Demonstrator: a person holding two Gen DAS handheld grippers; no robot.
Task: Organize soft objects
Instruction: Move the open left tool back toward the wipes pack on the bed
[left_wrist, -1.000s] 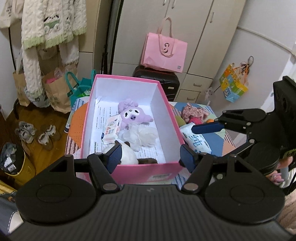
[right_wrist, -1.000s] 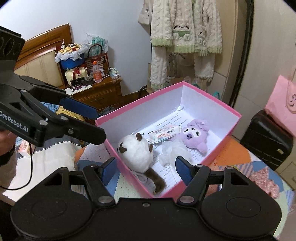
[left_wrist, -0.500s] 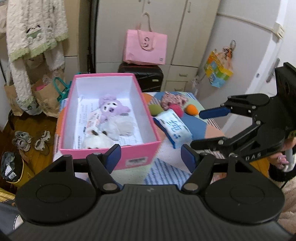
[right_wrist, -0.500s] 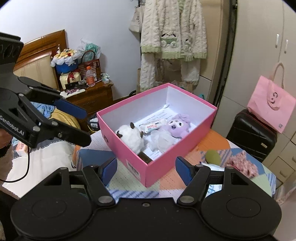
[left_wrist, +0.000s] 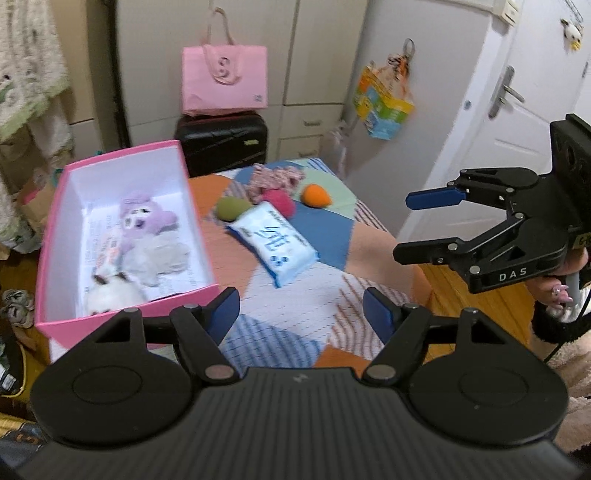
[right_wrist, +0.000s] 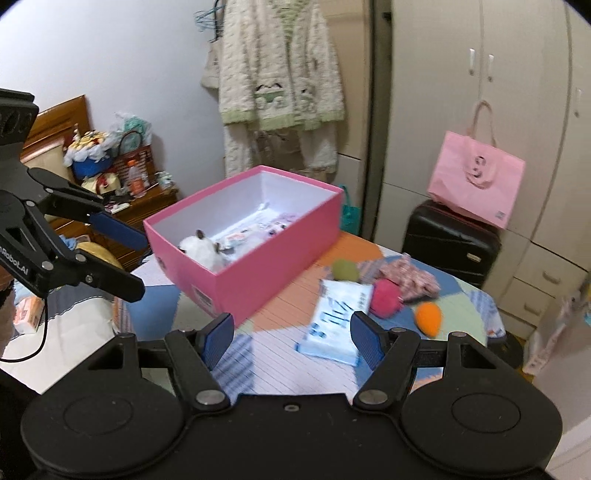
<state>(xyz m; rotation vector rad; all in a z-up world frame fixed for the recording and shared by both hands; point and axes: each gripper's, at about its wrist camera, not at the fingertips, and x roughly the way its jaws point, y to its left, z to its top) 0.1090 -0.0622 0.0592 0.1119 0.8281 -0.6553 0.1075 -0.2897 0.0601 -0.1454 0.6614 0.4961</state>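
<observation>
A pink box (left_wrist: 129, 306) (right_wrist: 280, 254) stands on the patchwork table and holds a purple plush (left_wrist: 142, 218), a white plush (left_wrist: 110, 295) (right_wrist: 201, 249) and a pale fluffy piece (left_wrist: 159, 256). Right of the box lie a tissue pack (left_wrist: 275, 240) (right_wrist: 338, 317), a green soft ball (left_wrist: 229, 207) (right_wrist: 345, 270), a pink one (left_wrist: 280, 201) (right_wrist: 384, 297), an orange one (left_wrist: 315, 194) (right_wrist: 428, 319) and a floral cloth (left_wrist: 275, 179) (right_wrist: 408, 277). My left gripper (left_wrist: 301, 314) (right_wrist: 110, 254) is open and empty. My right gripper (right_wrist: 291, 338) (left_wrist: 413, 229) is open and empty, above the table's near side.
A black suitcase (left_wrist: 221, 142) with a pink bag (left_wrist: 223, 83) on it stands behind the table by the wardrobe. A door (left_wrist: 517, 110) is at right. A bed and a cluttered nightstand (right_wrist: 140, 199) lie left of the box. The table edge (left_wrist: 402, 251) drops at right.
Both grippers have pulled back from the box and swung right. The box now sits to the left and the loose soft items have come into view. Both stay open.
</observation>
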